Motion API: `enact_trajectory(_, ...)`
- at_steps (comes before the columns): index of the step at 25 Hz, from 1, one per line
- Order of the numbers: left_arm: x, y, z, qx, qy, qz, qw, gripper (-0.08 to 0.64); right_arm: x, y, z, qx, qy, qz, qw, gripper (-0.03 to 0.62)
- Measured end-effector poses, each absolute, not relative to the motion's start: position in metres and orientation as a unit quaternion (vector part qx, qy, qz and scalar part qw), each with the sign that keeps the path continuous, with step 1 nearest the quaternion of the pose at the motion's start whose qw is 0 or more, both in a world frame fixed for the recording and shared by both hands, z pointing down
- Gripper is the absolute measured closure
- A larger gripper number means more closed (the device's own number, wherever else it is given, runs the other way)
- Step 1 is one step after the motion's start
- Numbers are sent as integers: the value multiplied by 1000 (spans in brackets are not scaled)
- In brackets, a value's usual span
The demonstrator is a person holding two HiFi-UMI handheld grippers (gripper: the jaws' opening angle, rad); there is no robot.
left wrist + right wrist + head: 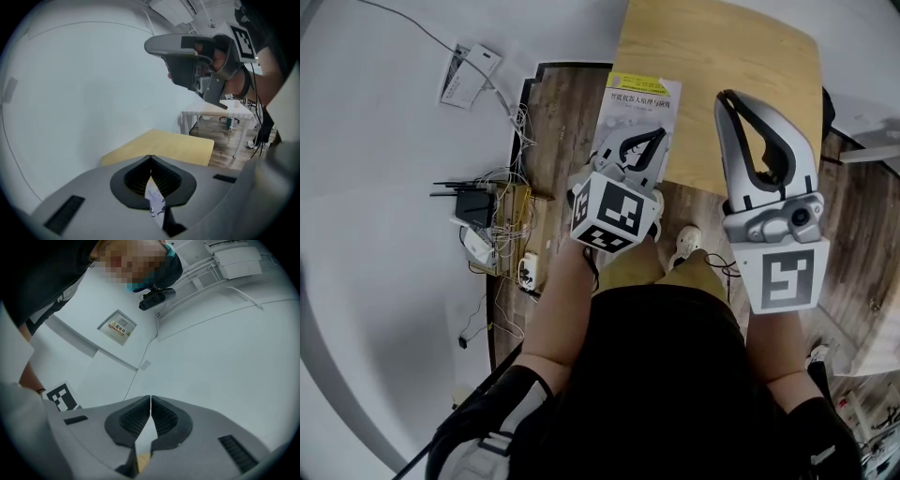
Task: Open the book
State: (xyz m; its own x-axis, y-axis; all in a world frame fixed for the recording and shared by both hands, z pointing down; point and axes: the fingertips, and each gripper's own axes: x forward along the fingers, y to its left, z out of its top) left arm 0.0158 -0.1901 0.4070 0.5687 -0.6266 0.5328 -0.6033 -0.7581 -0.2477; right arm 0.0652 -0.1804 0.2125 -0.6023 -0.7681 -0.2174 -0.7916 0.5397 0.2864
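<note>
Printed Chinese characters are seen on the white cover of the book (pixel 639 105), under a yellow band, but they are too small to be read. A small wall plate (pixel 117 327) with a warning triangle and a line of Chinese script is caught, also illegible. Black-and-white square markers (pixel 617 212) carry patterns only, with no letters or numbers.
</note>
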Motion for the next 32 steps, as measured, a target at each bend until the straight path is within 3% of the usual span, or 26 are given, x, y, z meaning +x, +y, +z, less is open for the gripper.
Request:
enact_trajectory(16,16,-176,490,-865,297,-402,-37,546,68,-190,224,-445,878,172,23,561)
enact_trajectory(32,6,-147,563,-823,238,-511,-65,423,67,-192,236,-443,882,161,15,561)
